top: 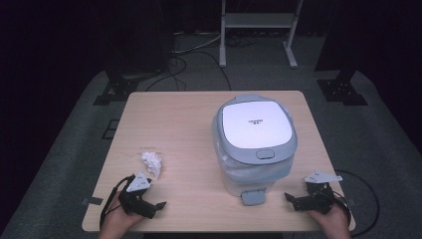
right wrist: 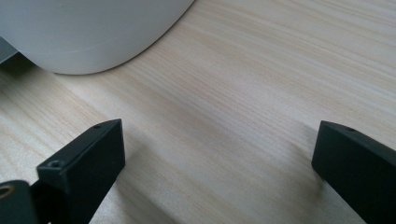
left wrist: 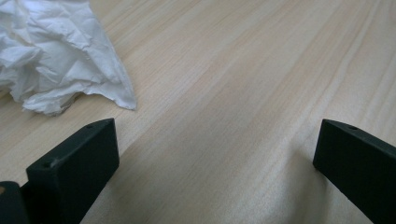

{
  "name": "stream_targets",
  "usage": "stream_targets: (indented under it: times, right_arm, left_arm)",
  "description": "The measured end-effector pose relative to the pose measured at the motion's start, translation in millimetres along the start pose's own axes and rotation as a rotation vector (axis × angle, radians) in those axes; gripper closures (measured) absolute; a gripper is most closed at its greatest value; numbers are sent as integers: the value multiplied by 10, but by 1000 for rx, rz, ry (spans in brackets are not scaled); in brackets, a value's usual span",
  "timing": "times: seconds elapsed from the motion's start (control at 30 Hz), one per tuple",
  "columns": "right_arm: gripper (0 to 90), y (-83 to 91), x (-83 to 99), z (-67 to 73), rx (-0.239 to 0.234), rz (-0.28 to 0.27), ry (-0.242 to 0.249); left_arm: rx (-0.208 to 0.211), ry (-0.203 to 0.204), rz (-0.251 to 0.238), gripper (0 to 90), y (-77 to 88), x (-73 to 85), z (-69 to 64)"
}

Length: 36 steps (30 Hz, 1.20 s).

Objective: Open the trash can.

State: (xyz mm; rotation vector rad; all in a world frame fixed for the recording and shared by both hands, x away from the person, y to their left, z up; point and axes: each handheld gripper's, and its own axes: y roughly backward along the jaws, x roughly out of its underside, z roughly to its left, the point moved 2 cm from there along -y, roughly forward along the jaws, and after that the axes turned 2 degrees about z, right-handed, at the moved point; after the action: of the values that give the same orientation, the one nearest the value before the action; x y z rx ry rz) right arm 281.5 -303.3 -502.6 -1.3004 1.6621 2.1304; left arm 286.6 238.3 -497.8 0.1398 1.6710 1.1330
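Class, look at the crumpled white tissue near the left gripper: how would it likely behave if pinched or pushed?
The crumpled tissue looks thin and creased, so it would probably crush softly rather than resist. It seems very light, likely sliding easily across the smooth table. Its irregular shape makes rolling unlikely.

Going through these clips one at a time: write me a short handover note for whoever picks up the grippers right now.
Left gripper: open, nothing between the jaws, low over the table at the near left edge.
Right gripper: open, nothing held, at the near right edge.
Crumpled tissue: lying on the table just ahead of the left gripper, untouched.
Pedal bin: upright right of centre, lid shut, pedal facing the person.
Done: nothing yet by the look of it.
Left, probably: pick up the tissue, open the lid, drop it in.
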Motion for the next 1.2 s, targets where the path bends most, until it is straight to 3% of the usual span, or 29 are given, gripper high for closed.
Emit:
stream_targets:
  times: [0.47,0.67,0.87,1.2]
  right_arm:
    - [61,66,-43,-41,-26,-21,-14]
    - [105,193,-46,-78,-26,-51,-23]
    - [135,347,-77,-88,-57,-77,-38]
    - [196,451,-163,-104,-98,-102,-40]
  left_arm:
    - [7,-7,0,0,3,3,7]
    - [8,-8,1,0,-3,-4,15]
    - [8,-8,1,0,-3,-4,15]
    - [8,-8,1,0,-3,-4,15]
